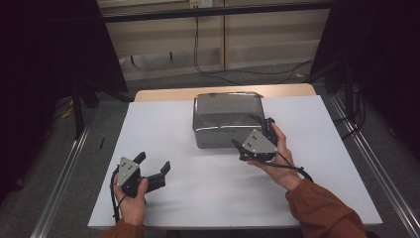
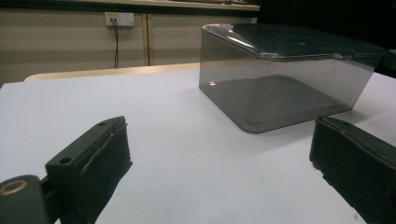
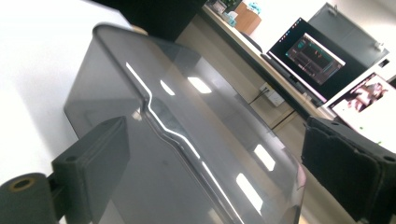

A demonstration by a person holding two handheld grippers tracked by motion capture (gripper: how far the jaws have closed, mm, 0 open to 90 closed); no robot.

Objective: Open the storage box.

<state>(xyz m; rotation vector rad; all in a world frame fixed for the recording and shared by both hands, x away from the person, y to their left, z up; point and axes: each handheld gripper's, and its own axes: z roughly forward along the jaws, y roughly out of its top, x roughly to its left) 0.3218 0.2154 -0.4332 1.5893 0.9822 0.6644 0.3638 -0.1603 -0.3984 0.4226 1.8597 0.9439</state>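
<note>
The right claw [image 1: 251, 133] is held wide open at the box's [image 1: 225, 119] front-right corner; the left claw [image 1: 153, 165], released, is kept well apart from the box.

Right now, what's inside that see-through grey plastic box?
The smoky grey clear plastic box looks empty; its bare floor shows through the walls. The corner beside the right hand-held gripper is hidden.

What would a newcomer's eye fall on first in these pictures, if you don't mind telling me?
Most likely the smoky transparent box with its lid shut, standing toward the far middle of the white table. Next, the right tool, held open at the box's near right corner, its jaws either side of the lid's edge in the right gripper view. The left tool rests open near the front left, apart from the box.
</note>
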